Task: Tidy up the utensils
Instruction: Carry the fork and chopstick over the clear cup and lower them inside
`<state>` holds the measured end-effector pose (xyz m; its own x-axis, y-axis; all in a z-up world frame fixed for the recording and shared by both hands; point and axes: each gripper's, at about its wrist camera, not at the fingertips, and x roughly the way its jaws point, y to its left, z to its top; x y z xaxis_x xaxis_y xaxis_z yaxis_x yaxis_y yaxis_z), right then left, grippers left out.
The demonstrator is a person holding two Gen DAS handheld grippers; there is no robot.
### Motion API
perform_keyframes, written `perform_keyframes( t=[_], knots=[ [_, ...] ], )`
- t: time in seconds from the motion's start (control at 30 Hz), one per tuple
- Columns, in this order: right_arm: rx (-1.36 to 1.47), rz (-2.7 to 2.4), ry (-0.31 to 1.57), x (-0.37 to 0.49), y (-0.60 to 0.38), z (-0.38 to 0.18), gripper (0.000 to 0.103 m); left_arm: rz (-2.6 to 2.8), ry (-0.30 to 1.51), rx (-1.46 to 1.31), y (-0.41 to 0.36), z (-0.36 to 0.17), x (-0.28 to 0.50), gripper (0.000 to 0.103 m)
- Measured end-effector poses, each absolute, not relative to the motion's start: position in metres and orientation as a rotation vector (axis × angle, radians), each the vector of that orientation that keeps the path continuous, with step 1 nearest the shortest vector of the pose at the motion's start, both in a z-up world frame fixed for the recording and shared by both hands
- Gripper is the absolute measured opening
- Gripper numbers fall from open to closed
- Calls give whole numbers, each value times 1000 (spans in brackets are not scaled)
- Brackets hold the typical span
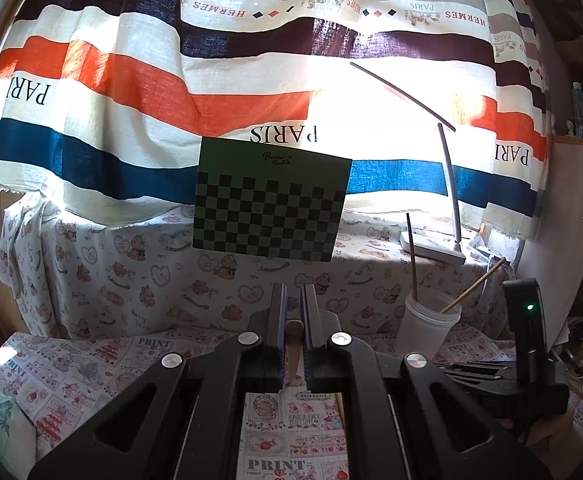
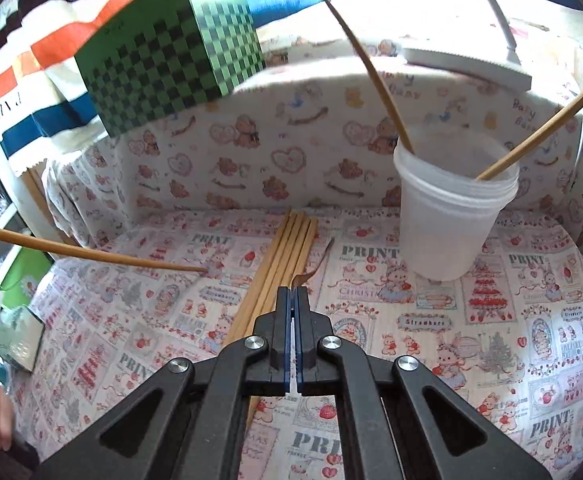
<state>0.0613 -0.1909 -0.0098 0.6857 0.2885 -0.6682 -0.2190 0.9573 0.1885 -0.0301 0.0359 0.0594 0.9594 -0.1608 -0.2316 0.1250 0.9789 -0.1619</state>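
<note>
The left gripper (image 1: 294, 312) is clenched on one chopstick (image 2: 91, 254), carried in the air to the left of the row of loose chopsticks (image 2: 287, 256) lying on the printed tablecloth (image 2: 491, 340); the right gripper (image 2: 294, 292) is closed with nothing visible between its fingers, hovering over the near end of that row. The cup (image 2: 451, 216) stands upright to the right and holds two chopsticks. To finish the step well, tilt the carried stick tip-down above the cup's mouth and release only once the tip is inside, since the light cup may tip.
</note>
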Motion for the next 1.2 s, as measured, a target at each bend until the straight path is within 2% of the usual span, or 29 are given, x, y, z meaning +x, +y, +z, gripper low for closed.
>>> perform_keyframes(
  t=[0.17, 0.4, 0.77, 1.03, 1.2],
  knots=[
    [138, 298, 642, 44, -210, 22, 2, -88, 203, -168, 40, 59, -35, 6],
    [214, 315, 663, 39, -241, 48, 2, -136, 174, -157, 36, 66, -37, 5],
    [258, 310, 613, 19, -293, 108, 2, -215, 131, -106, -21, 112, -29, 5],
    [434, 247, 702, 53, -321, 135, 2, -290, 72, 19, -91, 157, -8, 6],
    [513, 274, 767, 80, -327, 128, 2, -343, 55, -36, -113, 171, 9, 6]
  ],
)
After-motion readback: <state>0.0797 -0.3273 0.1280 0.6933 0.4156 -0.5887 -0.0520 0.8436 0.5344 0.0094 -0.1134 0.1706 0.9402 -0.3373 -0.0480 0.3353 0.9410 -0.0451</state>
